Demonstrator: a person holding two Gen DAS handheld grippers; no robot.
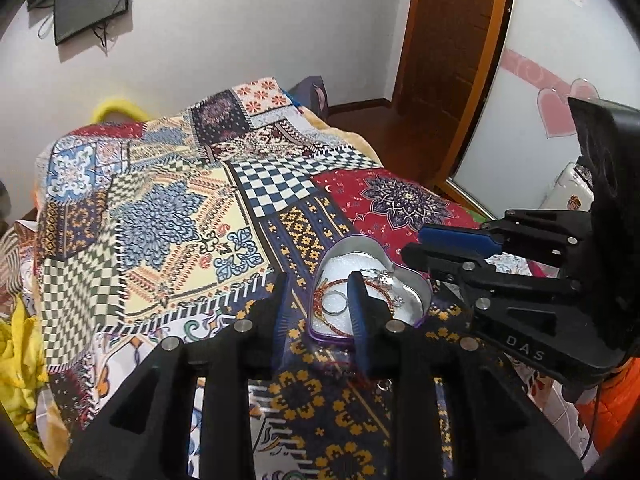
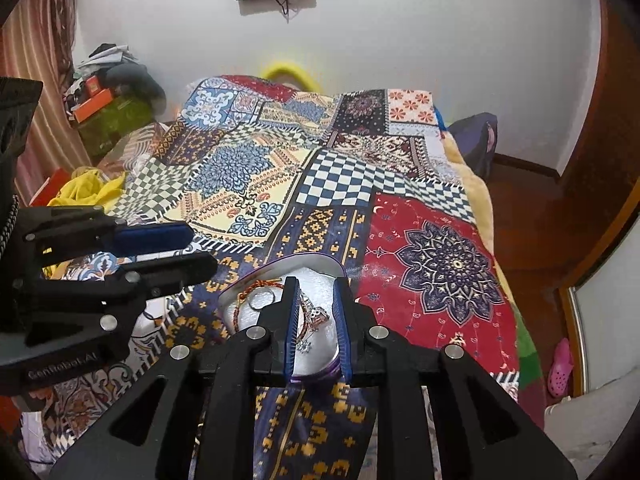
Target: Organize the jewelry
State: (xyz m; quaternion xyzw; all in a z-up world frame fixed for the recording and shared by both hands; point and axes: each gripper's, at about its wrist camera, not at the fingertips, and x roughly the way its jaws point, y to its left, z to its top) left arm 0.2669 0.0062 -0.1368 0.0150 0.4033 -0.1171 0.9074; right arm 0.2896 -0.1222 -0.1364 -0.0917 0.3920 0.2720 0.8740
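A heart-shaped tin with a purple rim and white foam lining lies on the patchwork bedspread; it also shows in the right wrist view. Inside it lie a red cord bracelet, a silver ring and a silver chain piece. My left gripper is open and empty, its right finger over the tin. My right gripper is open above the tin, with the silver chain between its fingers, not pinched. The ring and bracelet lie left of it.
The patchwork bedspread covers the bed. A small metal ring lies on the cloth near my left gripper's base. Yellow cloth and boxes sit at the bed's left side. A wooden door stands at the right.
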